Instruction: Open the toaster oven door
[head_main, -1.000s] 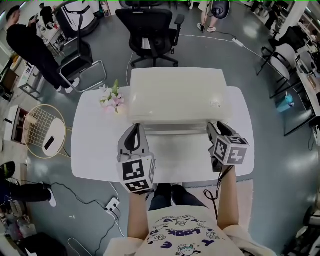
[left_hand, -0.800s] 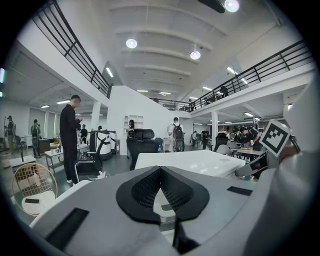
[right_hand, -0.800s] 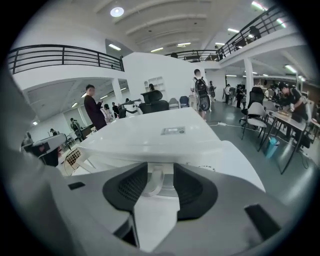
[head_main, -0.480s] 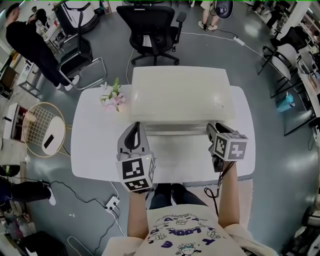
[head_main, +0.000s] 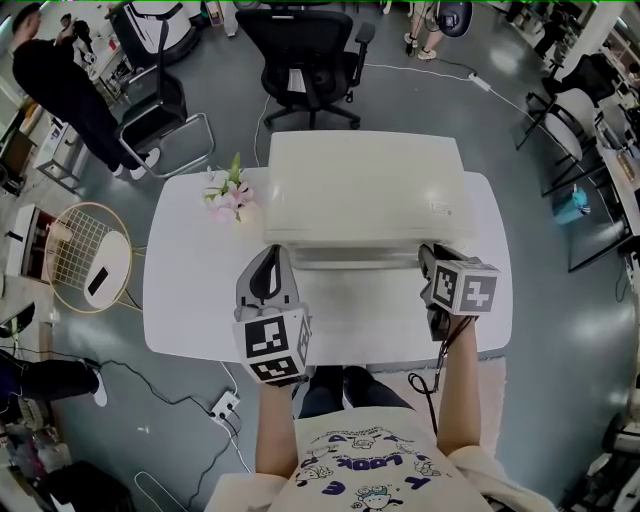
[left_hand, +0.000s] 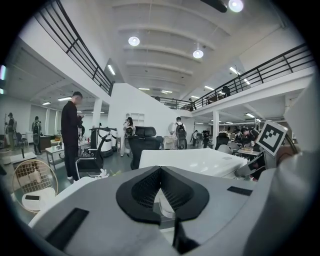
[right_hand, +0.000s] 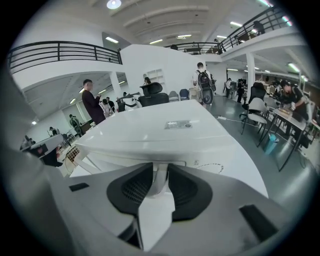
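Your right gripper (right_hand: 159, 175) has just been closing its jaws, and they are now clamped on the right end of the handle (head_main: 355, 260), the pale bar showing between the dark pads. That bar runs along the top front of the toaster oven (head_main: 365, 185), which sits at the back middle of the white worktop (head_main: 190, 290) with its door facing you and not yet opened. Your left gripper (left_hand: 160, 169) is where it was a second ago, low in front of the oven's left front corner, jaws together and holding nothing. With the grip made, the reaching looks finished, and what remains is probably the pull that swings the door down towards you. For room, the bare strip of worktop between the oven front and the near edge is all the door has to drop into. Your left gripper is over the left part of that strip, so it may need to back away before the door comes down. Your right gripper works close to the worktop's right edge, with open floor beyond it. The flowers (head_main: 228, 195) stand beside the oven's left rear corner, well clear of the door. The office chair (head_main: 310, 60) behind the worktop and the person (head_main: 60, 90) far to the left are out of your way.
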